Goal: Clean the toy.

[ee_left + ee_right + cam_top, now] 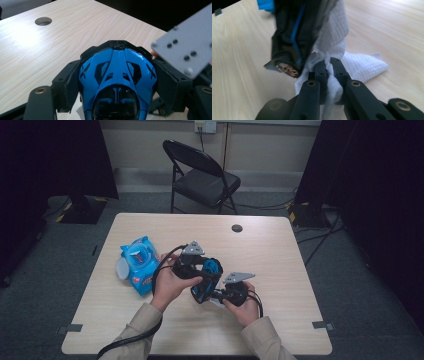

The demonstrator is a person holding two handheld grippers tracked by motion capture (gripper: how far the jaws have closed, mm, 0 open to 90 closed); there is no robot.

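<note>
Pinched tight on a white cloth (pixel 332 75), the right gripper (pixel 329 68) presses it to the underside of the blue-and-black toy helmet (pixel 117 75), which the left gripper (pixel 116 82) clamps by its sides above the table (pixel 280 250) (a blue package (pixel 139 262) lies at nine o'clock). Wiping seems underway; next, the cloth likely needs dragging across the shell while the left grip holds firm.

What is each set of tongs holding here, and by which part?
The left tongs clamp the blue and black toy car across its two sides. The right tongs are shut on a bunched fold of the white wipe, which lies against the car.
</note>
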